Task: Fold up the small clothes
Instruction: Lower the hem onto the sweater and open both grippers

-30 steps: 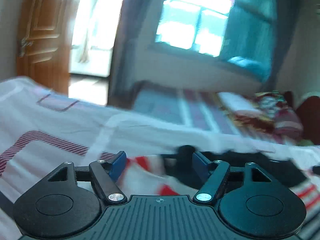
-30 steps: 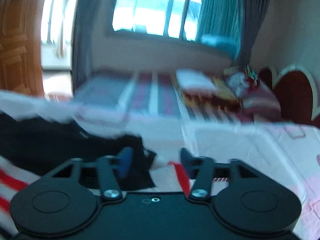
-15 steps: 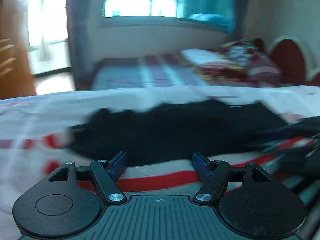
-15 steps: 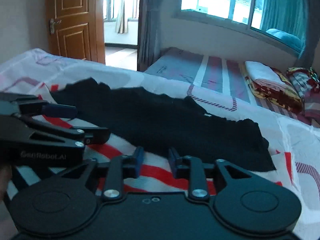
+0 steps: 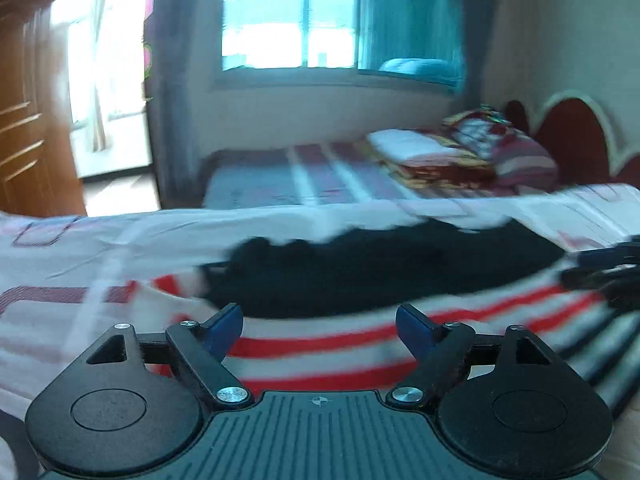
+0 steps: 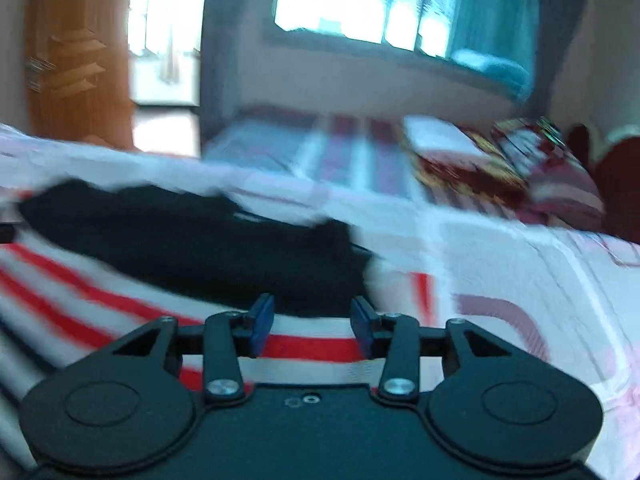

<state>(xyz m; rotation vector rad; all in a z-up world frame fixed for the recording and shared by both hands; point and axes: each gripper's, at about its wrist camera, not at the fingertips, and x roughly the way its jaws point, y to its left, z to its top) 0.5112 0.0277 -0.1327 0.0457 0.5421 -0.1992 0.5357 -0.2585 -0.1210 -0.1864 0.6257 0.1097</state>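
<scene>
A small garment (image 5: 360, 344) with red and white stripes and a black upper part (image 5: 380, 272) lies flat on the white patterned bedsheet (image 5: 80, 248). It also shows in the right wrist view (image 6: 200, 240). My left gripper (image 5: 319, 326) is open and empty, low over the striped near edge. My right gripper (image 6: 312, 322) is open and empty, over the striped edge near the garment's right end. The right gripper's fingers also show at the right edge of the left wrist view (image 5: 608, 272). Both views are blurred.
A second bed (image 5: 304, 184) with a striped cover, folded blankets and pillows (image 5: 472, 152) stands beyond. A wooden door (image 6: 76, 60) is at the far left, a window (image 5: 288, 24) with curtains behind. A red headboard (image 5: 572, 136) is at the far right.
Both views have swung over the garment. The right gripper's jaws have opened wider than half a second ago. The left gripper stays open. The garment lies where it was.
</scene>
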